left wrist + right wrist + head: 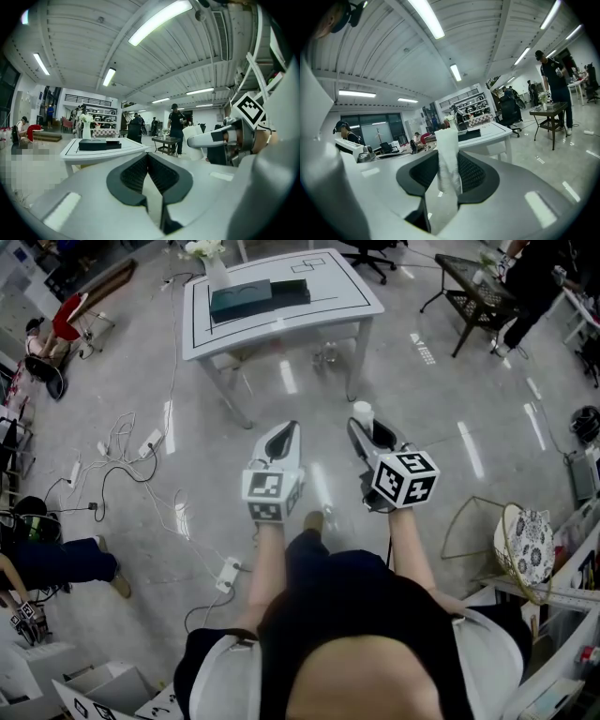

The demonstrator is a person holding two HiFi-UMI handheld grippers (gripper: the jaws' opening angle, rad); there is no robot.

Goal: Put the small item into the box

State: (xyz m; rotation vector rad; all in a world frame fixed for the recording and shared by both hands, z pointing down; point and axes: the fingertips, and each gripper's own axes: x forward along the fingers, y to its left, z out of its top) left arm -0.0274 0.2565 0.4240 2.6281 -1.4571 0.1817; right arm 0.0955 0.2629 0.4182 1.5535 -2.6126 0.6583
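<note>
A dark flat box [253, 298] lies on a white table [347, 296] some way ahead across the floor. It also shows in the left gripper view as the box [99, 144], and half hidden in the right gripper view as the box [469, 135]. My right gripper [364, 423] is shut on a small white roll [363, 412]. The roll [449, 159] stands upright between the pads. My left gripper [292, 425] is held beside it. The left gripper [148, 157] has its pads meeting at the tips with nothing between them. Both grippers point towards the table.
A white vase with flowers [214, 268] stands at the table's far left corner. Cables and power strips [150, 442] trail over the floor at left. A black side table [473, 296] and a standing person are at the back right. A wire rack [525, 540] is near my right.
</note>
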